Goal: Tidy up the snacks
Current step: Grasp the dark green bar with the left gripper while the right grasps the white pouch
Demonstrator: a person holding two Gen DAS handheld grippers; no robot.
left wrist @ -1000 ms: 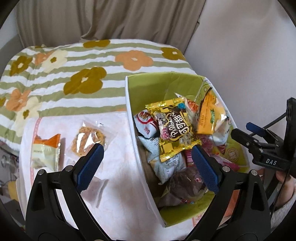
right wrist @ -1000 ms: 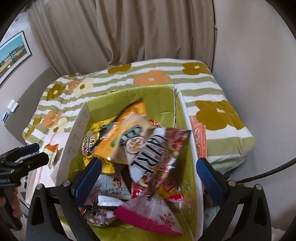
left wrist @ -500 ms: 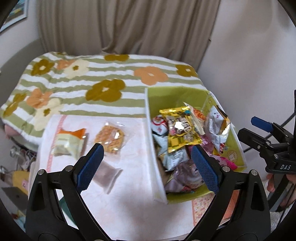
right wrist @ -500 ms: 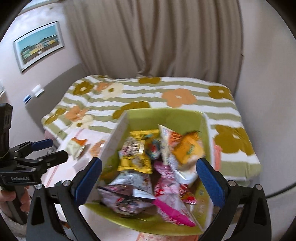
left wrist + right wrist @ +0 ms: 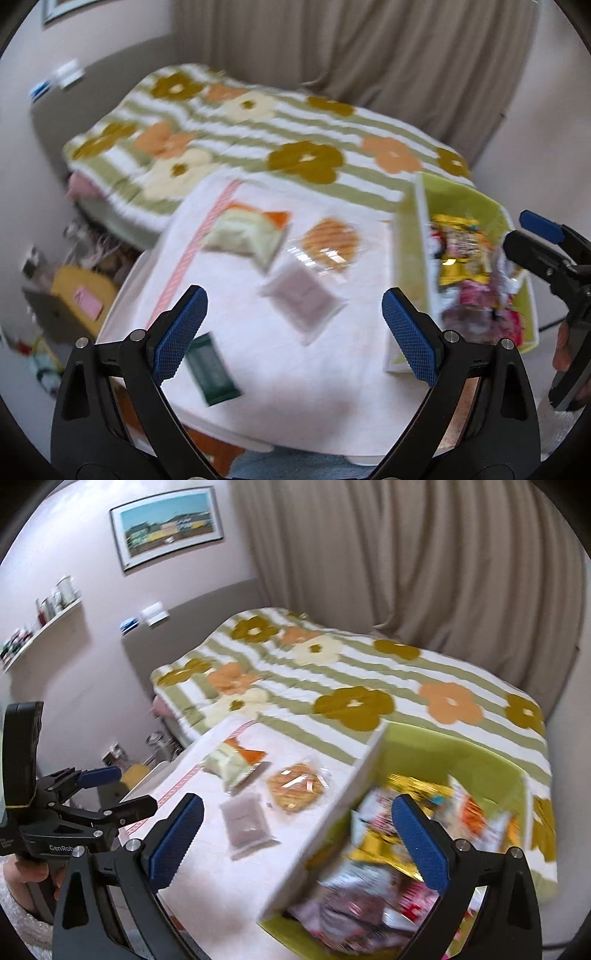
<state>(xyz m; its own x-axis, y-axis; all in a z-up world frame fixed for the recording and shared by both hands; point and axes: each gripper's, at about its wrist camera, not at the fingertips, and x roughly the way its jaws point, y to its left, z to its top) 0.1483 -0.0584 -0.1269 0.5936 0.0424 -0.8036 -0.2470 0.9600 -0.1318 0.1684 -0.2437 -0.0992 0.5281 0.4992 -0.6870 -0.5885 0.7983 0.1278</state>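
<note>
Loose snacks lie on the white tablecloth: a green and orange pack, a round cracker in clear wrap, a mauve packet and a dark green packet. A green box heaped with several snack bags stands to their right. My left gripper hangs open over the loose packets, holding nothing. My right gripper is open above the box's white wall, nothing between its pads. From the right wrist I see the pack, cracker, mauve packet and left gripper.
A bed with a striped flower blanket runs behind the table, with curtains beyond. A wall shelf and framed picture are at the left. A yellow box and clutter sit on the floor left of the table.
Both views have swung left and pulled back. The box has slid toward the right of each view, and the loose packets on the cloth, with the dark green one, have come into sight. Both grippers stay open.
</note>
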